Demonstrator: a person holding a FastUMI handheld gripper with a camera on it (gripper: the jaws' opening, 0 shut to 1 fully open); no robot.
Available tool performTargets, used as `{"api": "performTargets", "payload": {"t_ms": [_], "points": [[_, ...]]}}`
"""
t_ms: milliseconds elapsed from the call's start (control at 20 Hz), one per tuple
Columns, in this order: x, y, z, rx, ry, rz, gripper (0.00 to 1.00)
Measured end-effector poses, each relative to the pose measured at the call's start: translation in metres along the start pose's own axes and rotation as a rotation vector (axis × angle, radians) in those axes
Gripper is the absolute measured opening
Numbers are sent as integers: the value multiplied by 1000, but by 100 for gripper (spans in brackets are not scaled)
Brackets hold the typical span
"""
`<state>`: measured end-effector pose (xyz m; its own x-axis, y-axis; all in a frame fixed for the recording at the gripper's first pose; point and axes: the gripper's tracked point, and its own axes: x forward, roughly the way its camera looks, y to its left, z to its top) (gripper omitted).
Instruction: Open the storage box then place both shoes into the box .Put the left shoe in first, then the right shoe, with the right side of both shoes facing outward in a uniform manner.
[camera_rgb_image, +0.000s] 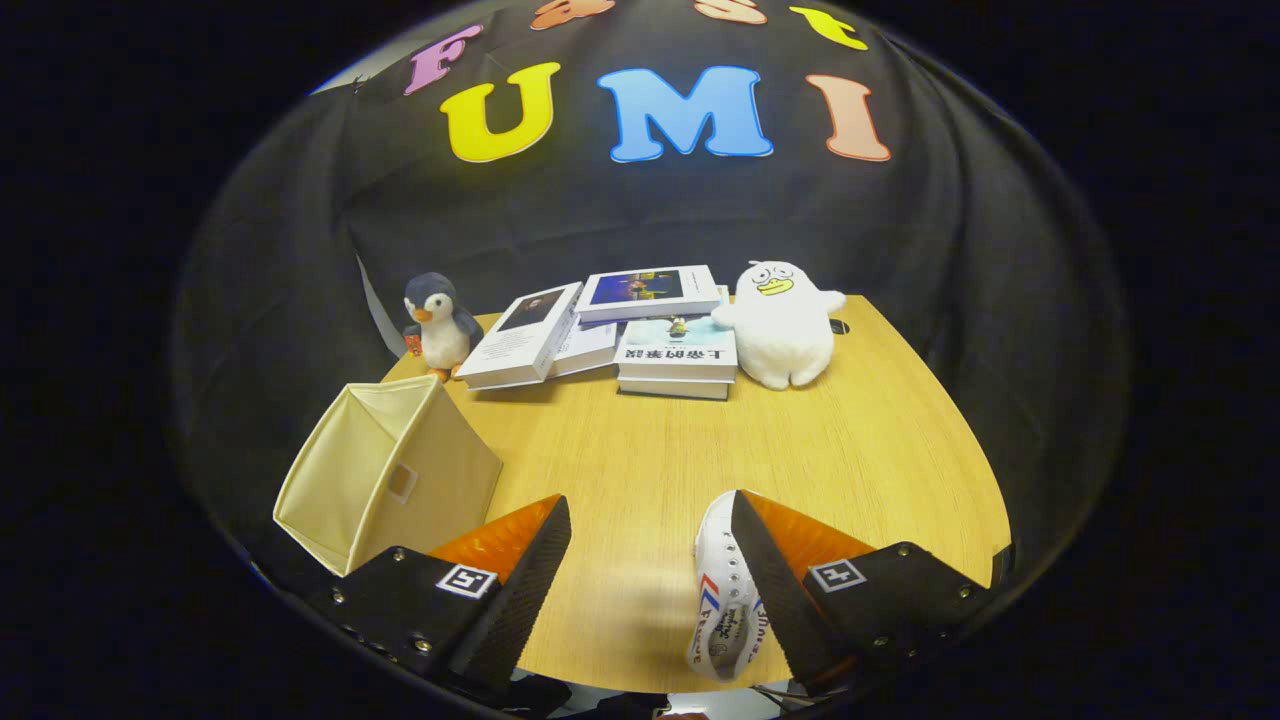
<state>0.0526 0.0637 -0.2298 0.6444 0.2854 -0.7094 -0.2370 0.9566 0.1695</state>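
Observation:
A cream fabric storage box (385, 475) sits at the table's left edge, just beyond my left finger, with its lid side closed and a small window tab on the face. One white shoe (722, 600) with red and blue stripes lies on the table against the inner side of my right finger (770, 590). My gripper (645, 590) hovers over the near table edge, open, with bare wood between the fingers. The right finger hides part of the shoe.
At the back of the wooden table (850, 450) stand a penguin plush (438, 325), several stacked and leaning books (620, 335) and a white duck plush (783, 322). The table's middle is bare wood; its near edge lies just under the fingers.

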Motion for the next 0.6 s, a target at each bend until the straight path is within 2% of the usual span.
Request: {"api": "performTargets", "payload": {"t_ms": [350, 600], "points": [[22, -64, -44, 68, 80, -65, 98], [38, -91, -77, 119, 155, -87, 98]]}}
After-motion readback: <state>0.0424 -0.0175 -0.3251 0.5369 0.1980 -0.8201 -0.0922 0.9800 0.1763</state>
